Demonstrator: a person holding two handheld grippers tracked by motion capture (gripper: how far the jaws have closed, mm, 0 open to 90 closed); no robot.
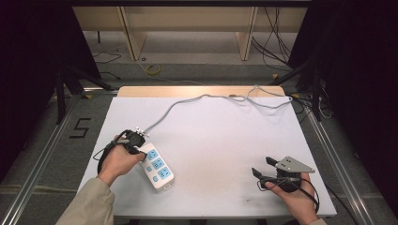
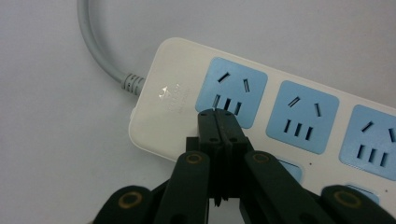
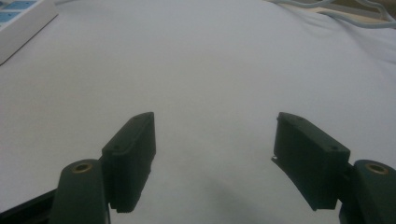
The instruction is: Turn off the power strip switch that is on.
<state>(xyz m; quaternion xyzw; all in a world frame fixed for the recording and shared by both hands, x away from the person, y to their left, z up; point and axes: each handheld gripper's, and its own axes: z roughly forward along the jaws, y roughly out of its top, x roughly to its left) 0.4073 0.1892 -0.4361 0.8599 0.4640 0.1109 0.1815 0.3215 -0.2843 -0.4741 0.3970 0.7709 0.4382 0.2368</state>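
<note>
A white power strip (image 1: 158, 168) with blue sockets lies at the front left of the table; its grey cable (image 1: 187, 101) runs off to the back right. My left gripper (image 1: 140, 153) rests over the strip's cable end. In the left gripper view its jaws are pressed together, and the left gripper (image 2: 217, 116) tips touch the strip (image 2: 173, 93) beside the first blue socket (image 2: 232, 91), with nothing between them. My right gripper (image 1: 263, 167) sits at the front right with its jaws wide apart, and in its own view the right gripper (image 3: 215, 140) holds nothing above the white tabletop.
The white table cover (image 1: 211, 140) stretches between the two hands. The cable loops near the back edge (image 1: 263, 96). Black frames and floor cables stand around the table. A corner of the strip (image 3: 18, 18) shows at the top left of the right gripper view.
</note>
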